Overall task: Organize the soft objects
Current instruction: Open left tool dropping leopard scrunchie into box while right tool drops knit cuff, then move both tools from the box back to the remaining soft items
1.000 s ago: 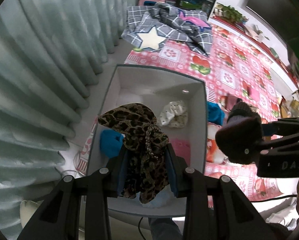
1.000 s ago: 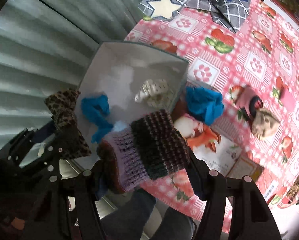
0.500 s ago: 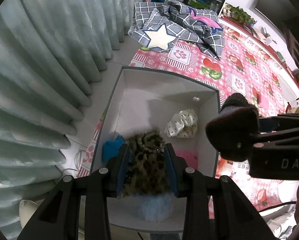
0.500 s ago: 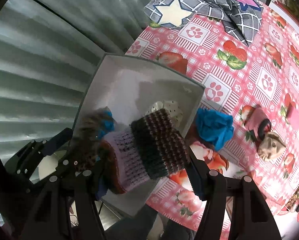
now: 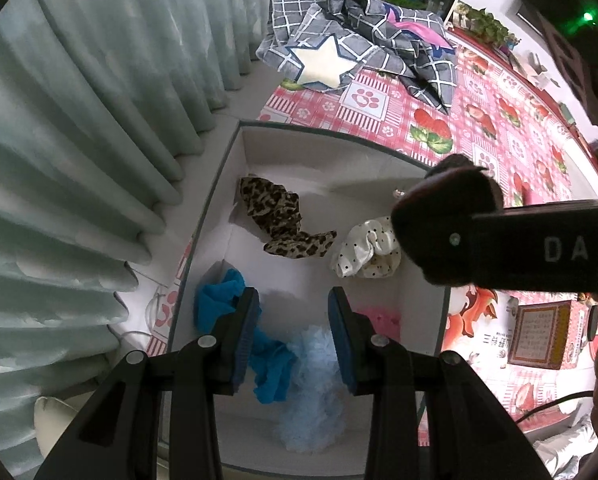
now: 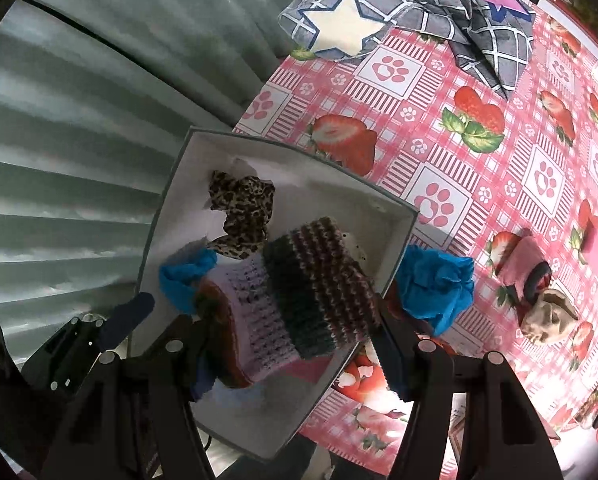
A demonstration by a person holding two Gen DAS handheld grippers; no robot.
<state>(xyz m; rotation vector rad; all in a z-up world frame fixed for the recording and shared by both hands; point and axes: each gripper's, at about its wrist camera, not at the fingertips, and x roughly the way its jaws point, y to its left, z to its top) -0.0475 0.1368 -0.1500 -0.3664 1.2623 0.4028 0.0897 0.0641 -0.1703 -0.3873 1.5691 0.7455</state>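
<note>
Leopard scrunchie (image 5: 279,220) now loose in box (image 5: 219,184) — left tool (image 5: 293,336) empty, steeply down; right tool (image 6: 295,340) gripping knit piece (image 6: 299,284).

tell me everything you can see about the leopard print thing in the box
The leopard print cloth is a thin, floppy piece of fabric in tan and dark brown spots, perhaps a scarf or hair tie. It lies crumpled and twisted on the floor of the white box, toward the far left corner, one tail stretching toward the white dotted cloth without clearly touching it. In the right wrist view it lies just beyond the knitted piece. Neither claw touches it.
</note>
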